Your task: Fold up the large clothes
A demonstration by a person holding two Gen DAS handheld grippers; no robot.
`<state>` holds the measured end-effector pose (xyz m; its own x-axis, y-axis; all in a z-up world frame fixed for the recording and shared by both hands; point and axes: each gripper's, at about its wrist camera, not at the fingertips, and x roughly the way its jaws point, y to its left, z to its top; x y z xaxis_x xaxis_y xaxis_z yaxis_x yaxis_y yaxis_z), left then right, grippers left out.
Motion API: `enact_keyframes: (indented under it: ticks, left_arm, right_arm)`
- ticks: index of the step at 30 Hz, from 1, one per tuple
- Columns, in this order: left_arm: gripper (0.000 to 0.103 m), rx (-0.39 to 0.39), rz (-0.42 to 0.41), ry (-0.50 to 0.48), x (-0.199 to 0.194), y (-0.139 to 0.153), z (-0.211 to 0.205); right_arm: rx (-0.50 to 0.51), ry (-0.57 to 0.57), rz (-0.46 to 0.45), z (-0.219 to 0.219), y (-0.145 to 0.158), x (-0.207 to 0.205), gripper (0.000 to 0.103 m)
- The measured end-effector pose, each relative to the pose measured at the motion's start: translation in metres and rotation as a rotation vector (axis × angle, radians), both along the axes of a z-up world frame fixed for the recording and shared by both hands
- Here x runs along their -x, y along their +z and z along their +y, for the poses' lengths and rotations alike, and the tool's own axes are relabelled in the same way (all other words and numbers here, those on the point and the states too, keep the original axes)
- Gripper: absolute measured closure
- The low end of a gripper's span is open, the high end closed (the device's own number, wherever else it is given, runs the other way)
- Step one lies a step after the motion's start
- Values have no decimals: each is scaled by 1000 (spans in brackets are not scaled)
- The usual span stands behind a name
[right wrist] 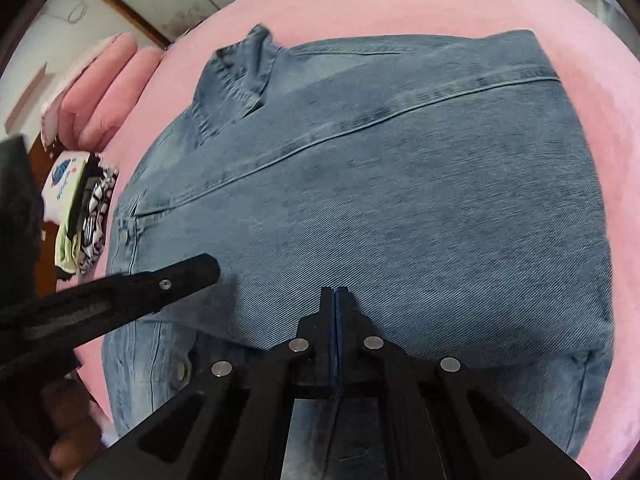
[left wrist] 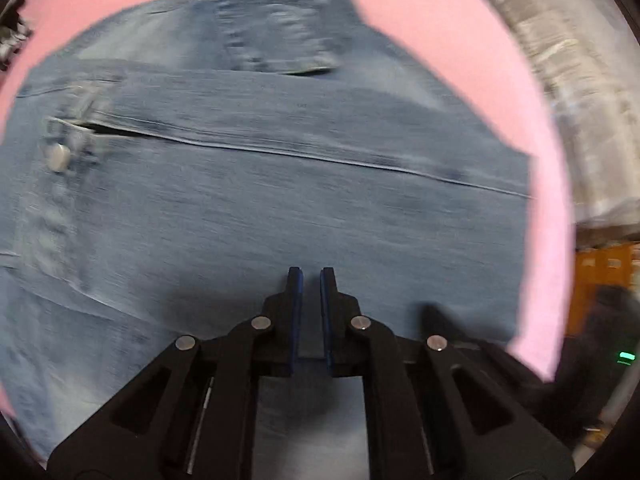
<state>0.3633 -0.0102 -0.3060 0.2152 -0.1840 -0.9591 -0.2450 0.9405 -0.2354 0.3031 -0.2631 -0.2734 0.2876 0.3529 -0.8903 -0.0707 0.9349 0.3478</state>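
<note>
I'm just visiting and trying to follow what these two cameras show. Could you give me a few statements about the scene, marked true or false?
1. The garment is a blue denim shirt. True.
2. It lies on a green sheet. False: the cover under it is pink.
3. The right gripper has its jaws wide open. False: they are shut together.
4. The left gripper is over the denim. True.
5. A metal snap button shows on the shirt. True.
</note>
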Motion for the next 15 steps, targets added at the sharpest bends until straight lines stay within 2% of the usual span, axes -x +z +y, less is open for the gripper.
enact_keyframes:
  ticks: [3, 7, 8, 10, 11, 12, 15]
  left_arm:
    - [97, -10, -20, 98, 9, -5, 39]
    - [98, -130, -2, 223, 26, -7, 102]
    - [103, -122, -13, 245, 31, -7, 115]
    - [102, -25, -47, 270, 38, -9, 136]
    - [102, -18, -57, 278, 41, -7, 136]
    - [102, -28, -60, 273, 42, -6, 133]
    - [102, -137, -45, 208, 38, 5, 109]
  right_arm:
    - [89, -33, -21, -32, 1, 5, 102]
    - [129, -132, -32, -91, 8, 14, 102]
    - [151, -138, -41, -101, 11, 17, 102]
    - [184, -127, -65, -110, 17, 22, 102]
    - [278, -152, -69, -111, 18, 24, 102]
    - [327, -174, -59, -113, 17, 24, 102]
    - [281, -243, -84, -112, 24, 27, 102]
